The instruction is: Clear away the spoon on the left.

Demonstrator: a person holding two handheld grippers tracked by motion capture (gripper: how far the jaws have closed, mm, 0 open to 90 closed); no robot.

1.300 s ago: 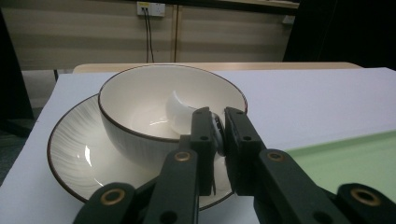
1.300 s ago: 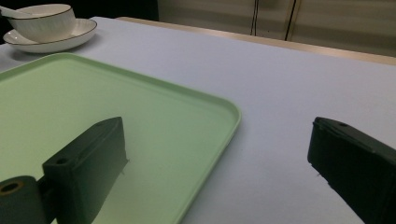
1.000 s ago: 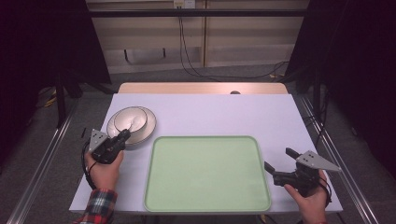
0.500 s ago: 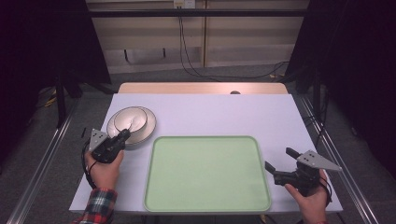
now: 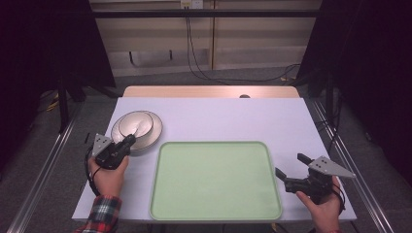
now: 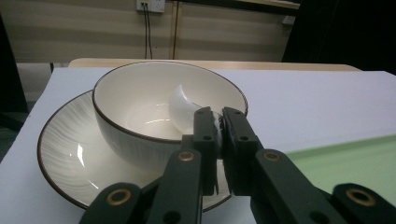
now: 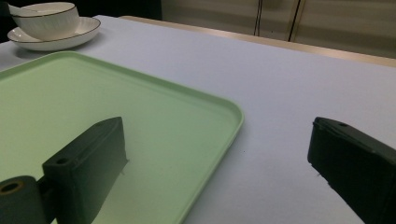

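On the table's left side, the left gripper pinches a white spoon in the bowl, while the right gripper gapes wide, holding nothing, by the green tray.

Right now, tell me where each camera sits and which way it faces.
High view: above the person's table edge, facing forward and down on the green tray; both hands and left gripper, right gripper show.
Left gripper view: rides the left gripper, facing bowl on plate; fingers pinch the white spoon.
Right gripper view: rides the right gripper, looking across the tray; fingers apart.
Shared: tray, bowl and plate.
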